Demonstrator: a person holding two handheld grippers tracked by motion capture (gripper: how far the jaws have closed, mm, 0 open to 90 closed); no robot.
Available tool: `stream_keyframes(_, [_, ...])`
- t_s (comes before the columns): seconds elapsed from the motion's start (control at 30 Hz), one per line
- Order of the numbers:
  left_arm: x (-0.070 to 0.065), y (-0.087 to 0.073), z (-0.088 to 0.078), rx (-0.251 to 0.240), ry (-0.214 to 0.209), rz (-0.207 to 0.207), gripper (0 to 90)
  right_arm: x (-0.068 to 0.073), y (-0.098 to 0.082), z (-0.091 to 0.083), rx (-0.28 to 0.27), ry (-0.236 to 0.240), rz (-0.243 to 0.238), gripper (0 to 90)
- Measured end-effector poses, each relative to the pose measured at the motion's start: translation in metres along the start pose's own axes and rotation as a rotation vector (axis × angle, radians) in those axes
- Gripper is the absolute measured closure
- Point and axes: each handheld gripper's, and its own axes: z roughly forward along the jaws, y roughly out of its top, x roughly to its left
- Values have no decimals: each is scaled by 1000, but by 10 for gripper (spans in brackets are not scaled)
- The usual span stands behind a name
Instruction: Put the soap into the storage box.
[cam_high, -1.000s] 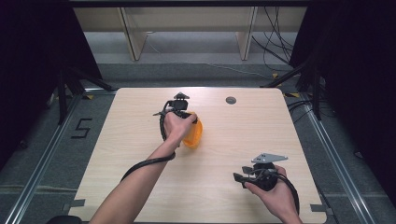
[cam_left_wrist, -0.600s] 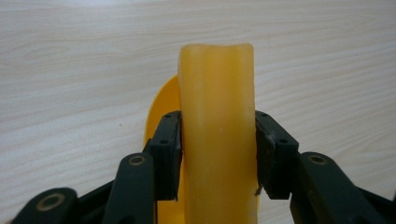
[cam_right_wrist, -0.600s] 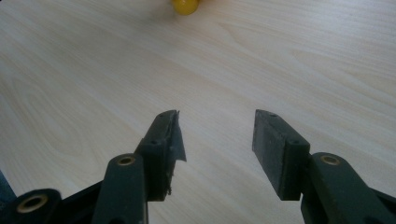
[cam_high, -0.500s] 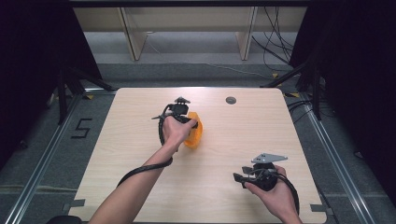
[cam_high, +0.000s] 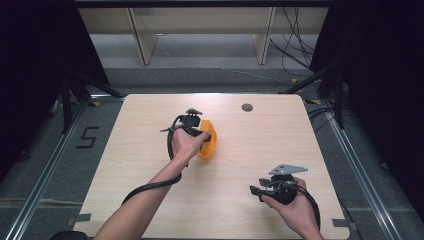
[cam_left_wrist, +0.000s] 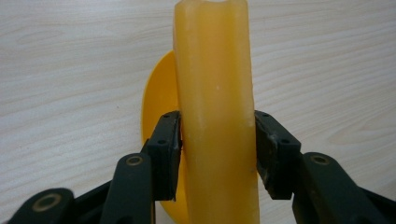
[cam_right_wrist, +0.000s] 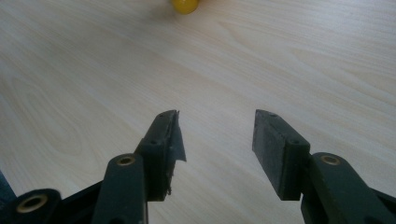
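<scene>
Orange plastic piece (cam_left_wrist: 215, 116) stands between the jaws of the left gripper (cam_left_wrist: 217, 140), and in the left gripper view it looks like a thick upright band with a round yellow-orange disc behind it. The jaws have just been opening. The left pad is at the edge of the piece, and on the right side a thin gap shows, so the jaws seem to be around the piece without pressing it; I cannot tell for sure whether the left pad still touches. In the high view the same orange piece (cam_high: 207, 144) rests on the counter (cam_high: 150, 200), a little left of the middle and toward the far half, and the left gripper (cam_high: 192, 131) comes to it from the left side, with the person's left hand (cam_high: 186, 146) around the gripper body.

The right gripper (cam_high: 256, 190) is well apart from the piece, near the near right corner of the counter, held low by the right hand (cam_high: 290, 200). In the right gripper view its jaws (cam_right_wrist: 215, 135) stand wide open with nothing between them, only bare wood below. At the top edge of that view a small part of the orange piece (cam_right_wrist: 185, 5) shows far off.

A small dark round spot (cam_high: 247, 107) lies near the far edge of the counter, apart from both grippers.
</scene>
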Motion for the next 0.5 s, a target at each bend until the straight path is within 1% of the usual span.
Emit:
stream_keyframes(0.07, [0, 0, -1, -7, -6, 6, 529, 0, 1, -1, 17, 1, -1, 511])
stream_keyframes(0.1, [0, 1, -2, -9, -6, 7, 516, 0, 0, -1, 10, 3, 3, 511])
stream_keyframes(0.2, [0, 2, -5, -6, -22, 15, 486, 0, 0, 0, 11, 3, 2, 511])
stream_keyframes(0.27, [0, 2, -6, -6, -29, 10, 460, 0, 0, 0, 11, 4, 2, 511])
stream_keyframes(0.33, [2, 3, -7, -10, -29, 10, 450, 0, 0, 0, 11, 3, 3, 510])
stream_keyframes(0.37, [3, 3, -7, -9, -30, 10, 441, 0, 0, 1, -3, 4, 8, 511])
stream_keyframes(0.4, [3, 3, -8, -11, -29, 12, 437, 0, 0, 0, -2, 1, -1, 510])
stream_keyframes(0.43, [3, 3, -8, -14, -32, 16, 432, -1, 1, -2, 25, 5, -6, 510])
stream_keyframes(0.47, [4, 3, -9, -18, -35, 18, 426, 0, 0, 1, -11, 4, 3, 511])
stream_keyframes(0.5, [4, 4, -11, -19, -36, 22, 421, -2, 0, 0, 9, 19, -5, 510])
